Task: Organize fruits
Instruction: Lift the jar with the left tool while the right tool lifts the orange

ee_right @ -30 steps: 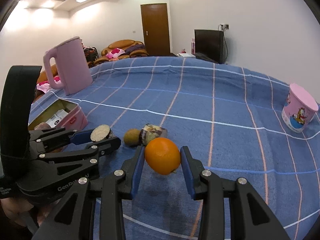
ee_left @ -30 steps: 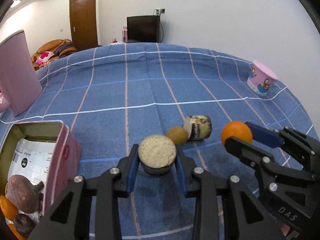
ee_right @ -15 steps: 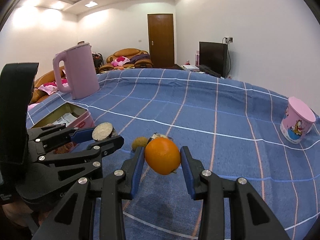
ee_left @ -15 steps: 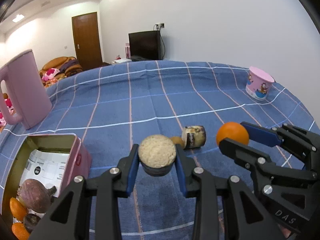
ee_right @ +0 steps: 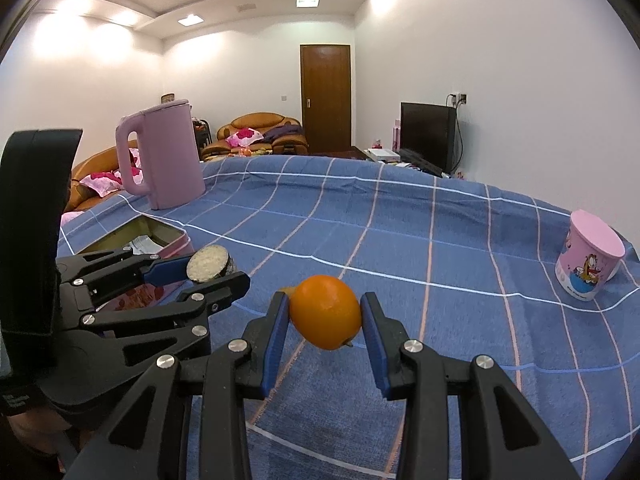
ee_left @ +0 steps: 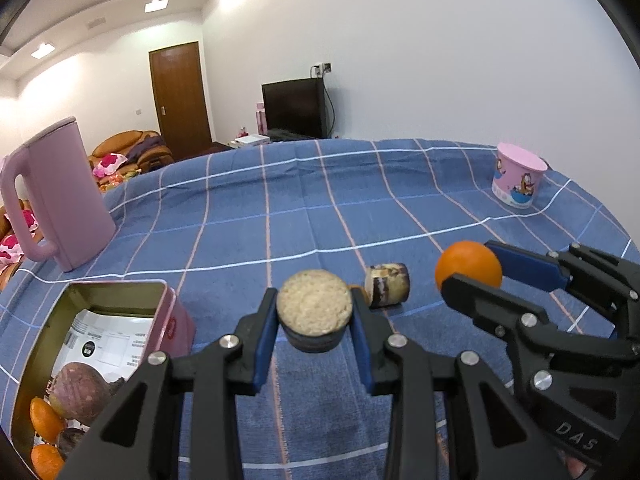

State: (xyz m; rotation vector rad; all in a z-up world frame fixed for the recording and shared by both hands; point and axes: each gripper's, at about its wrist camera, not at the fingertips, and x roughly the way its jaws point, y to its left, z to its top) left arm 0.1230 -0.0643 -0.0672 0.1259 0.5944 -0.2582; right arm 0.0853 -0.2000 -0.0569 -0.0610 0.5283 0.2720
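A blue cloth with a white and orange grid (ee_left: 304, 208) covers the whole wide surface in front of me. At its far left stands a tall pink plastic kettle with a handle (ee_left: 60, 196), upright. Nearer on the left sits an open pink metal tin with a gold inside (ee_left: 120, 292); a printed paper lines its floor, and a brown-purple round fruit (ee_left: 78, 396) lies in it with small orange fruits (ee_left: 44, 420) packed beside it at the near end. Far off on the right stands an upside-down pink paper cup with a cartoon print (ee_left: 518, 180).

My left gripper (ee_left: 314, 316) is closed on a dark cut fruit piece with a pale grainy face (ee_left: 314, 306), held clear above the cloth, just right of the tin. My right gripper (ee_right: 324, 316) is clamped on a round orange fruit (ee_right: 326, 312), also lifted off the cloth, its blue pads pressing both sides. The two grippers are side by side, near each other but apart.

On the cloth between them lies a short cut fruit piece with dark skin and a mottled pale face (ee_left: 386, 284), on its side. A small brownish fruit (ee_left: 356, 289) peeks out just left of it, mostly hidden behind my left gripper.
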